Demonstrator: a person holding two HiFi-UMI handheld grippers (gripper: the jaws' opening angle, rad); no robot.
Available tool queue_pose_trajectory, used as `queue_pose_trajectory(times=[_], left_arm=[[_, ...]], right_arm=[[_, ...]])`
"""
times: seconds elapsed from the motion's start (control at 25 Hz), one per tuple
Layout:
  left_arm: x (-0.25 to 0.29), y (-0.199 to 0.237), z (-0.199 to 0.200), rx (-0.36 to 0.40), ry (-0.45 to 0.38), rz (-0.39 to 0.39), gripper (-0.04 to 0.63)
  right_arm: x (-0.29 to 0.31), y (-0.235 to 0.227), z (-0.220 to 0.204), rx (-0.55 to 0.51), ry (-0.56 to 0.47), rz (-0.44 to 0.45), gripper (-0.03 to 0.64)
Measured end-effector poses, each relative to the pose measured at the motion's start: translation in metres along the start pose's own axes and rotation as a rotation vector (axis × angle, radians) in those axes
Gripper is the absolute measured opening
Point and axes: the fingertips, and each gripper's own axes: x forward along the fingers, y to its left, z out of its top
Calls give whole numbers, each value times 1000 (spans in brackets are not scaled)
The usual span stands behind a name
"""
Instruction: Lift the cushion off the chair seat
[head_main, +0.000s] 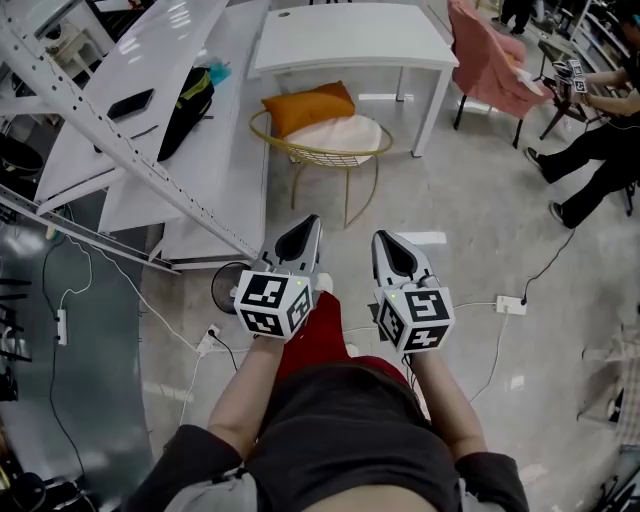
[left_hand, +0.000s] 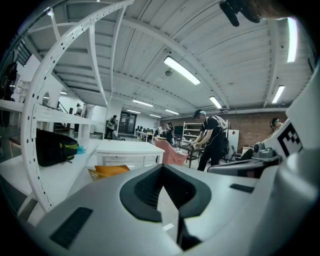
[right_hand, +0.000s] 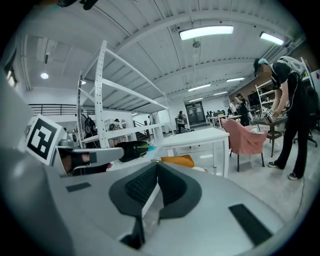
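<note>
The orange cushion (head_main: 308, 107) lies along the back edge of the chair seat, propped against the rear of the rim. It is plump and rectangular with soft corners, in a smooth matte fabric. Under it a round white seat pad (head_main: 338, 137) fills the rest of the seat and looks slightly padded. The chair (head_main: 347, 192) itself is thin gold wire: a hoop rim, a lattice basket and slim legs on a glossy pale floor (head_main: 470, 230) that mirrors the ceiling lights.

As for progress, nothing of the lift looks done. The cushion sits undisturbed, and both tools are well short of the chair, held side by side and pointing toward it. The left gripper (head_main: 303, 232) has its jaws closed together with nothing between them, and its own view shows the ribbed dark pads meeting. The right gripper (head_main: 392, 248) is the same, pads together and empty. What remains, by my reading, is the whole job: close the gap, part the jaws, take hold of the cushion and raise it clear of the seat.

Beyond the chair stands a white table (head_main: 350, 40) with a flat, hard top, the chair near its front edge. A black bag (head_main: 185, 105) lies on the white shelving at the left, and a pink upholstered chair (head_main: 490, 60) stands off to the right
</note>
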Motion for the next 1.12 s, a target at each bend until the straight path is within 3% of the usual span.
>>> queue_pose_trajectory(times=[0.32, 1.12], left_arm=[[48, 35, 4, 17, 22, -10, 11], [178, 187, 31, -5, 96, -11, 12]], right_arm=[[52, -17, 1, 19, 38, -6, 18], [241, -31, 45, 24, 94, -19, 18]])
